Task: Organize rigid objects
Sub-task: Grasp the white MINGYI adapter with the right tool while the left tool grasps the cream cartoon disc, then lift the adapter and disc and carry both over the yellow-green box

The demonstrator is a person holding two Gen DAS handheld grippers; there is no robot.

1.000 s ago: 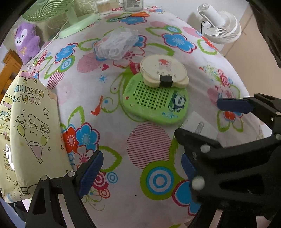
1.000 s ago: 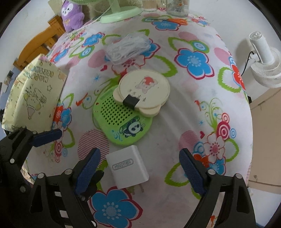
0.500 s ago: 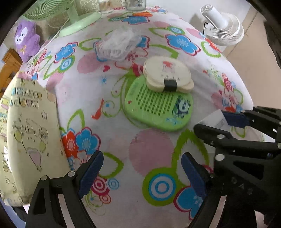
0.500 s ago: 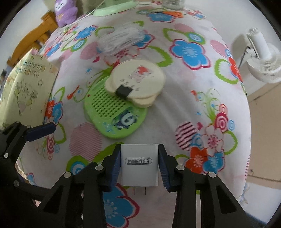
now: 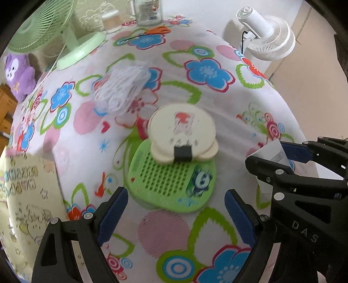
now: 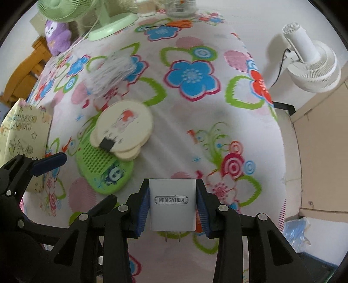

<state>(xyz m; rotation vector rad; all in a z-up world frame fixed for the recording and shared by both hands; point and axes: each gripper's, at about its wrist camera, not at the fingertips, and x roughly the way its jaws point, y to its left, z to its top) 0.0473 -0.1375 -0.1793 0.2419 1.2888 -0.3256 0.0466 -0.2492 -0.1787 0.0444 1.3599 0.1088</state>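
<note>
My right gripper (image 6: 173, 205) is shut on a white wall charger (image 6: 172, 204), held above the flowered tablecloth with its prongs pointing toward me. The charger also shows in the left wrist view (image 5: 271, 153), between the right gripper's fingers. A green perforated panda case (image 5: 171, 185) lies on the cloth with a cream round case (image 5: 182, 132) stacked on its far end; both also show in the right wrist view, the green case (image 6: 104, 172) and the cream case (image 6: 124, 128). My left gripper (image 5: 176, 209) is open and empty, just in front of the green case.
A clear bag of white cord (image 5: 121, 89) lies behind the cases. A green fan base (image 5: 80, 50), a jar (image 5: 149, 10) and orange scissors (image 5: 156, 30) stand at the back. A yellow gift bag (image 5: 24, 196) stands at the left. A white fan (image 6: 311, 63) stands beyond the right table edge.
My right gripper closed on the white charger and lifted it off the cloth. My left gripper moved forward toward the green case and stayed open.
</note>
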